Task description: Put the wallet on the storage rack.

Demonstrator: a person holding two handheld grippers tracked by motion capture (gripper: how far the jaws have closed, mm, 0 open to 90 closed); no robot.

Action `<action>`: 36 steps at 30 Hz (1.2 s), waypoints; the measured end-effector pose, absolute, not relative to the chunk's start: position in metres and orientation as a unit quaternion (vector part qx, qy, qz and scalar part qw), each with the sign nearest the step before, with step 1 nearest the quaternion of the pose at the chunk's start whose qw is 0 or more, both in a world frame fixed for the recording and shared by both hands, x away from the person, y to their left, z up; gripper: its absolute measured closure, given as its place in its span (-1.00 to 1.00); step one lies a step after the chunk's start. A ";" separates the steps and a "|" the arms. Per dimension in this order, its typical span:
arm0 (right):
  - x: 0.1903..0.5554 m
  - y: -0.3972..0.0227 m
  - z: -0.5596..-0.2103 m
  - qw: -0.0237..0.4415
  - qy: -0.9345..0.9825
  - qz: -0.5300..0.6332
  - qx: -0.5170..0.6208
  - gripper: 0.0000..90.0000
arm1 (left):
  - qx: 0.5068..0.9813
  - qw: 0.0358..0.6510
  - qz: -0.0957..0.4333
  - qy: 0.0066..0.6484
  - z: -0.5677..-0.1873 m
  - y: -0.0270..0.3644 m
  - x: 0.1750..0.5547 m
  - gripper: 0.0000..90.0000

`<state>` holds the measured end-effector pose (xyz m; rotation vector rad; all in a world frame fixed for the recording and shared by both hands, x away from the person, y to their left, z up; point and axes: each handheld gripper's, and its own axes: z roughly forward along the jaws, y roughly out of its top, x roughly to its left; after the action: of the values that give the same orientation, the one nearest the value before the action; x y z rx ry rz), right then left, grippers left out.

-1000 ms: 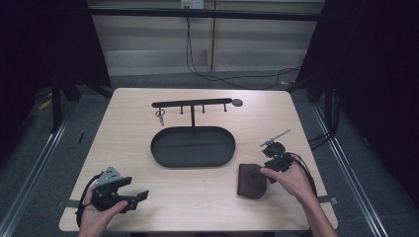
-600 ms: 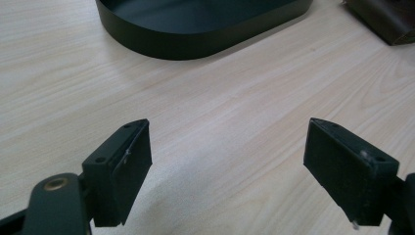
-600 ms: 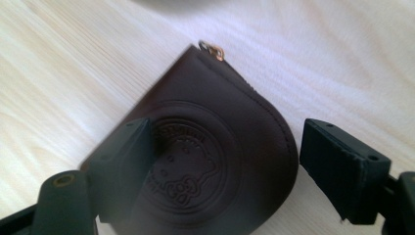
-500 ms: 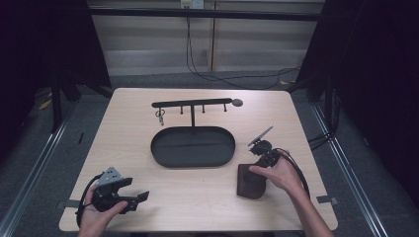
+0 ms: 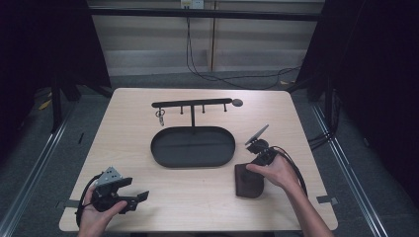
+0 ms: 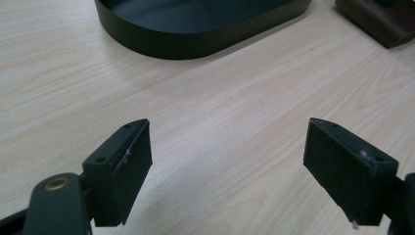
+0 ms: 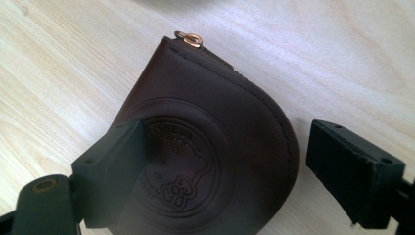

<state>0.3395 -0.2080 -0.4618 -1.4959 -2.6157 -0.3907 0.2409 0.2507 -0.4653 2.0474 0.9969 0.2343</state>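
A dark brown leather pouch lies flat on the table's right front, stamped with a round emblem and carrying a small metal ring at its top edge. My right gripper tilts down over it, open; in the right gripper view one jaw hangs above the pouch and the other beyond its curved edge, with nothing clamped. My left gripper rests near the front left, open over bare wood, and faces the black oval tray.
The black oval tray sits mid-table. Behind it stands a black hook rack with a key ring hanging at its left. The table's edges drop to grey floor and rails. A corner of the pouch lies far off.
My right gripper has moved left and tipped down over the pouch. The pouch and my left gripper have stayed put.
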 end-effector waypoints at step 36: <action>0.340 -0.209 -0.418 0.042 -0.847 -0.150 -0.509 0.69 | 0.816 0.410 0.092 0.397 -0.465 0.251 0.241 -0.57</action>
<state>0.3400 -0.2091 -0.4178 -1.5570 -2.5905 -0.4578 0.2409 0.2514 -0.4648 2.0544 1.0003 0.2316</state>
